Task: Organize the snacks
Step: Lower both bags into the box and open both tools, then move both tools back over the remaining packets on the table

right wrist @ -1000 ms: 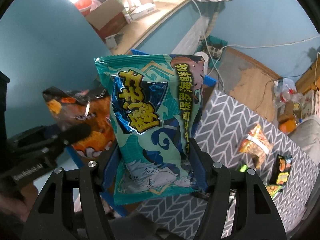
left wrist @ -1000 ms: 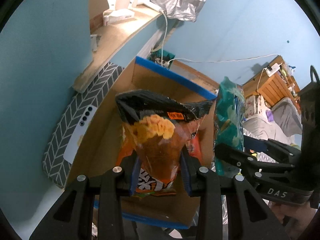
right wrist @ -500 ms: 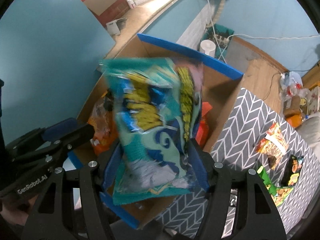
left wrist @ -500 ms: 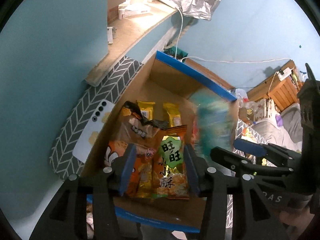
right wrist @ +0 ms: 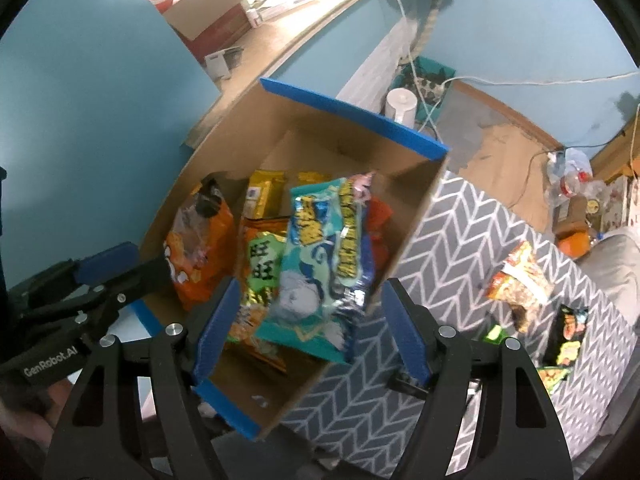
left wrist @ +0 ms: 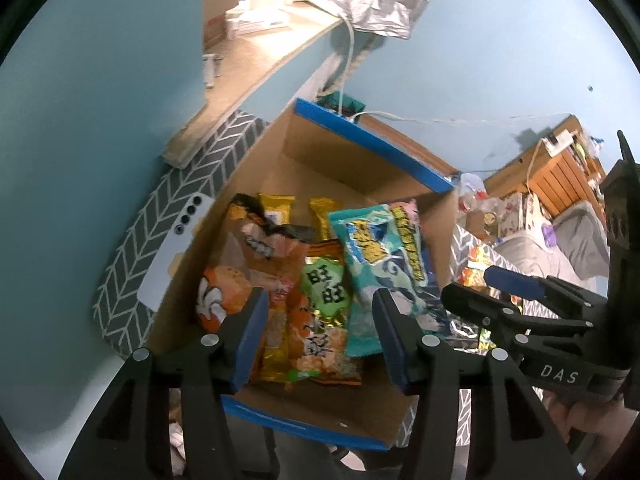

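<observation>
Both your grippers, left (left wrist: 318,334) and right (right wrist: 308,326), hover spread-fingered and empty over the cardboard box (right wrist: 416,224). Your teal seafood snack bag (right wrist: 324,256) lies inside among orange packets, the box on a grey chevron mat (right wrist: 472,264).

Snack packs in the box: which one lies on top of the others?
The teal seafood-snack pack, by the cardboard box's right wall. It rests across the green-and-orange Wangwang pack; the orange chip bag lies apart at left.

Teal snack bag (right wrist: 324,256); grey chevron cloth (right wrist: 472,248); perhaps orange packets (left wrist: 316,320).
</observation>
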Demonstrator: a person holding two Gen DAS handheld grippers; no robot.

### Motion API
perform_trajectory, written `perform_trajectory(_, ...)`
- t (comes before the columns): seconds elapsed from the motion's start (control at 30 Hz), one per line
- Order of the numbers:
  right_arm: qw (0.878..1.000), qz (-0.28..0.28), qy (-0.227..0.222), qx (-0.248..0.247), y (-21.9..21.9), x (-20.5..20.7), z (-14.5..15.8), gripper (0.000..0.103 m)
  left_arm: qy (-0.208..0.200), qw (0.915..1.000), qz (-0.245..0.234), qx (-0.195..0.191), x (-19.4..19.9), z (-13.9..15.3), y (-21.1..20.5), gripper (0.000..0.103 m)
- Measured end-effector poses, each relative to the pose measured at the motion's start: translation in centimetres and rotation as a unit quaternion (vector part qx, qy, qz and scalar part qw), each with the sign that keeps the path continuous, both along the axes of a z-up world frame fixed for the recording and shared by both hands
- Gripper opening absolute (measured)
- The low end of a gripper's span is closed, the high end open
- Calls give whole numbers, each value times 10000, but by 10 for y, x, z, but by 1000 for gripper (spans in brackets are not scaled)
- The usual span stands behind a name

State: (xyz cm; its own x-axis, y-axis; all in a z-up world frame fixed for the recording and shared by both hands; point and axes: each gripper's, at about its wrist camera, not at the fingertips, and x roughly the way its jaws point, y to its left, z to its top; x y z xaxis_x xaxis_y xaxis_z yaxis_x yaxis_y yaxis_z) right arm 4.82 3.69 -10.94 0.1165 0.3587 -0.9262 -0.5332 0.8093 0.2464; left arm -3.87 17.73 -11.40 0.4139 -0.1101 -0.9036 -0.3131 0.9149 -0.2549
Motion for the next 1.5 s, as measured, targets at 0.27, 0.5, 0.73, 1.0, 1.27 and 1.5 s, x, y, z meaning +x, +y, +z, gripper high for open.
perform_trajectory(0.27, 9996, -271, -51, -77, -43, 1, 5, 74, -149, 9969, -772, 92, 11, 11, -44, 62)
perform_trajectory(0.5, 9981, -588, -19, -197, -97, 5, -2, 74, -189, 9913, -1297, 110, 23, 15, -83, 65)
perform_trajectory(0.73, 9968, -740, 17, -315, -146, 4, -11, 74, -149, 9820, -1880, 103, 34, 14, -128, 73)
perform_trajectory(1.0, 9971, -592, -55, -469, -187, 6, -26, 73, -31, 9664, -2555, 284, 41, 1, -177, 73)
perform_trajectory(1.27, 9979, -1, -168, -628, -203, 4, -54, 73, 340, 9498, -3097, 286, 43, -27, -219, 78)
perform_trajectory(1.5, 9953, 486, -257, -800, -208, 5, -76, 73, 691, 9358, -3416, 530, 33, -58, -246, 78)
